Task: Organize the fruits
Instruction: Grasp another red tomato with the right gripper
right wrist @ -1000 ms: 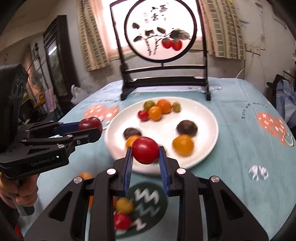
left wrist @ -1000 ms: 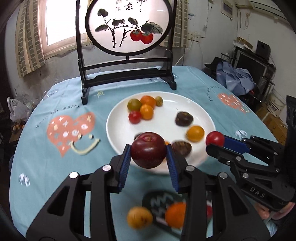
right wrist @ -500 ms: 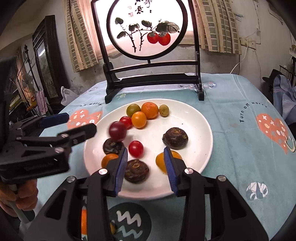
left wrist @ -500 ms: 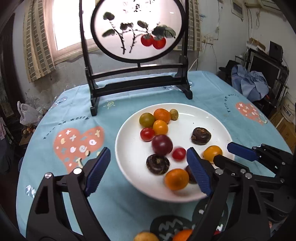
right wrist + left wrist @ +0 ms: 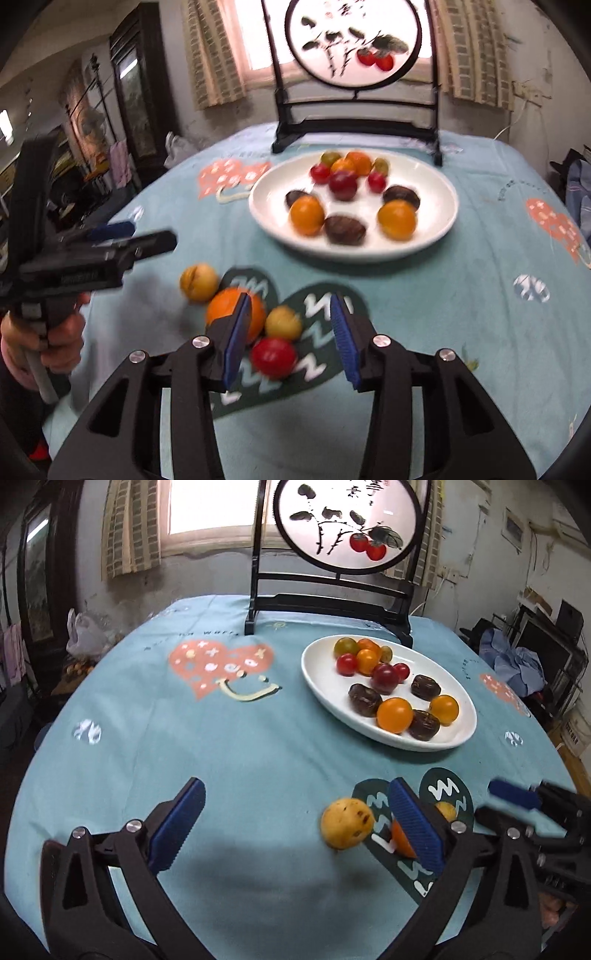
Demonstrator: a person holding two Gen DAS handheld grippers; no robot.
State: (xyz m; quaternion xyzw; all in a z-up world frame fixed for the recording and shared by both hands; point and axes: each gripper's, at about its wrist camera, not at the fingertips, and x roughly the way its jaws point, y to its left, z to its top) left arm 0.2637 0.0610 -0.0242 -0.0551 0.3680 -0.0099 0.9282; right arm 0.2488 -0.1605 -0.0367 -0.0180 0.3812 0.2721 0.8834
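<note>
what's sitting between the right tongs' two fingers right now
In the right wrist view, the open right tongs frame a red fruit and a small yellow fruit lying on the dark zigzag patch; neither is gripped.

The plate (image 5: 384, 734) looks like glossy white ceramic, the tablecloth (image 5: 236, 753) matt printed cloth. Gripper pads (image 5: 415, 825) are ribbed blue on matt black plastic. Tomatoes (image 5: 274, 356) shine smooth.
</note>
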